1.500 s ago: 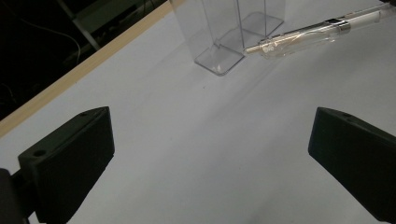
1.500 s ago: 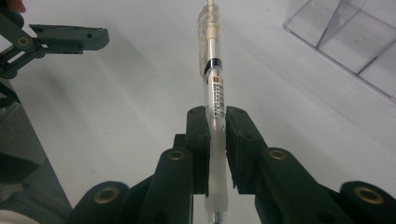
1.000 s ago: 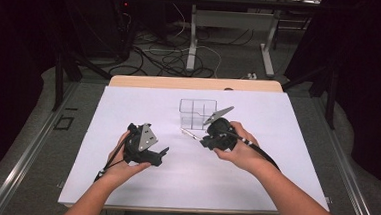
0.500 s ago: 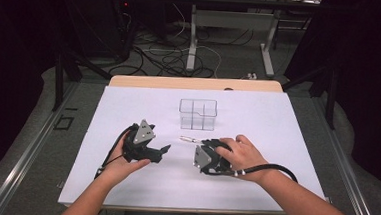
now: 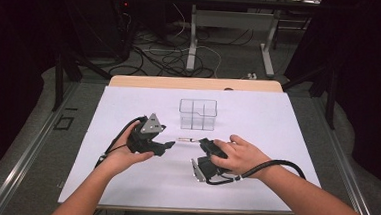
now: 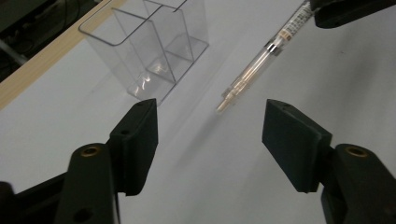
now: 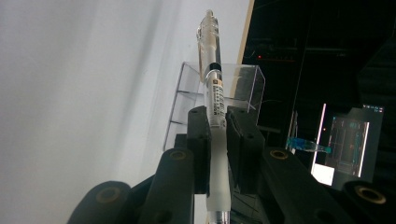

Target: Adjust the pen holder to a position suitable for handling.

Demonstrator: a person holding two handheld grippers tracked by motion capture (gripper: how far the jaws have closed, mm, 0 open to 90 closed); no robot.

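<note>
The right claw was clamped on a clear pen, its jaws pinching the barrel near the labelled middle, with the pen's tip pointing out beyond them. In the high view that claw lay low over the white table, the hand draped across its top, and the pen ran level toward the left claw. The left claw stood wide and empty, its jaws framing the pen's tip without touching it. The clear divided holder stood just beyond both, empty as far as could be seen.

The step looked like a handover or a re-grip. To do it well, the left claw would want to close squarely on the barrel, not the thin tip, before the right let go. Both forearms reached in low, with the left wrist turned inward.
</note>
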